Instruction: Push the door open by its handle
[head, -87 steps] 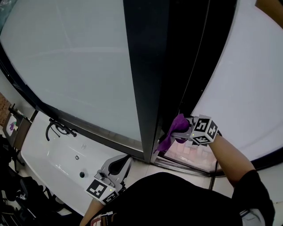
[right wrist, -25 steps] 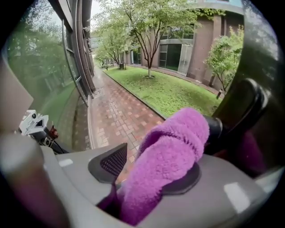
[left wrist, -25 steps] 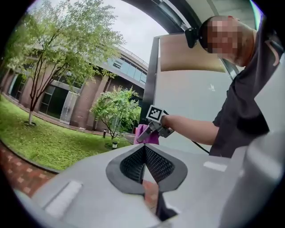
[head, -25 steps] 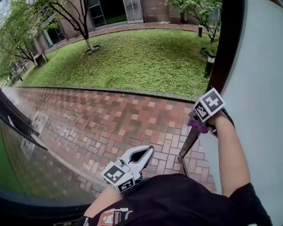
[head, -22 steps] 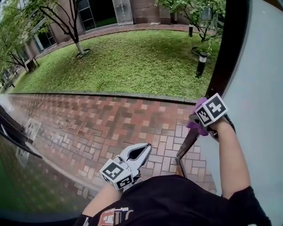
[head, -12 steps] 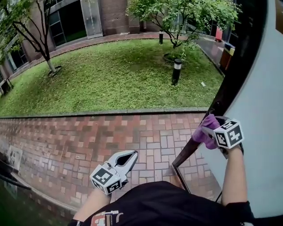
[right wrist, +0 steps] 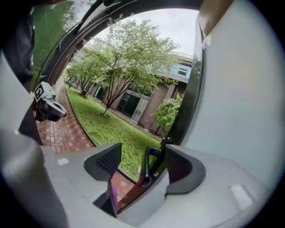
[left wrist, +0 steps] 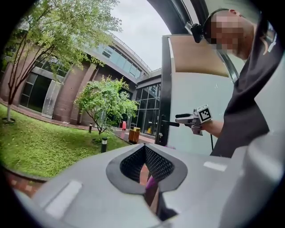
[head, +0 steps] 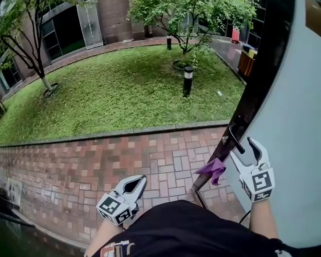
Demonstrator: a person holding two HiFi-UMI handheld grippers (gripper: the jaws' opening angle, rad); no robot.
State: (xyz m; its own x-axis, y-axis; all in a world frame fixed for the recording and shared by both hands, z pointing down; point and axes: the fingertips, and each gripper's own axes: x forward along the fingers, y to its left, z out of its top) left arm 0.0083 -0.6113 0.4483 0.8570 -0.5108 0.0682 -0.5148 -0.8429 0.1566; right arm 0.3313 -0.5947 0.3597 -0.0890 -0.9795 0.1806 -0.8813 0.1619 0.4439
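The door (head: 296, 125) stands swung outward, its black edge (head: 261, 85) running up to the right. Its black lever handle (head: 235, 139) sticks out from that edge. My right gripper (head: 244, 149) sits just behind the handle with its jaws opening. In the right gripper view the handle (right wrist: 149, 153) lies between the jaws of the right gripper (right wrist: 141, 167) without the pads pressing on it. A purple cloth (head: 213, 169) hangs below the handle. My left gripper (head: 139, 180) is shut and empty, low at the left over the paving. The left gripper view shows the left gripper (left wrist: 144, 160) and, beyond it, the right gripper (left wrist: 183, 118).
Outside lies red brick paving (head: 100, 165), then a lawn (head: 115, 90) with a short bollard lamp (head: 188, 80) and trees (head: 190, 15). A brick and glass building (head: 75, 30) stands behind. The person's dark shirt (head: 190, 231) fills the bottom of the head view.
The door has swung wide open onto the courtyard. My right gripper has come off the handle, opened and dropped slightly back; the purple cloth now hangs free below it. The left gripper stays shut.
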